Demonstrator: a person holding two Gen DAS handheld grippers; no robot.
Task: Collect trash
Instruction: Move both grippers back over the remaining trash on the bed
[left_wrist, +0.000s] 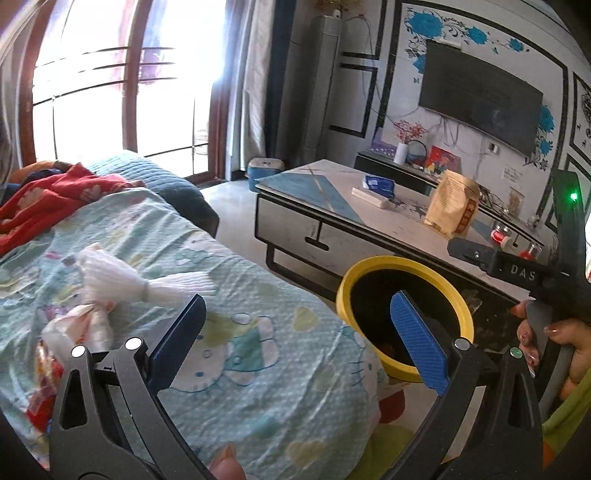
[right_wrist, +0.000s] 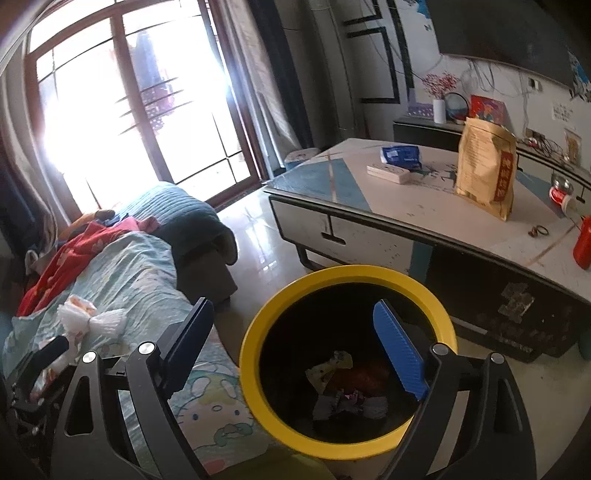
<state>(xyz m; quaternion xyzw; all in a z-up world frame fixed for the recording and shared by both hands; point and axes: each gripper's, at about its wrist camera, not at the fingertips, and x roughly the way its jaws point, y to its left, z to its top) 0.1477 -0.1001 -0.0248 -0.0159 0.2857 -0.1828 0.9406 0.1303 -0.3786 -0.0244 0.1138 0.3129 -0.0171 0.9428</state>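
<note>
Left gripper (left_wrist: 299, 332) was wide open and empty at lower centre, above the bed (left_wrist: 258, 387). White trash (left_wrist: 122, 280) lay on the bed at left. Right gripper (right_wrist: 291, 347), also wide open and empty, hung over the yellow bin (right_wrist: 258, 354), scraps (right_wrist: 343, 391) inside.

We see daylight flooding in through the large window (left_wrist: 122, 92), which is blown out to pure white in both views and casts a hazy glare over the curtain (left_wrist: 251, 85) beside it. The glossy floor (right_wrist: 255, 236) mirrors that brightness. The inside of the yellow-rimmed bin (right_wrist: 347, 360) stays deep in shadow, its contents dim. Fisheye distortion bends the window frame and the wall, and the corners fall to black. Focus is soft overall, with the far wall slightly blurred
</note>
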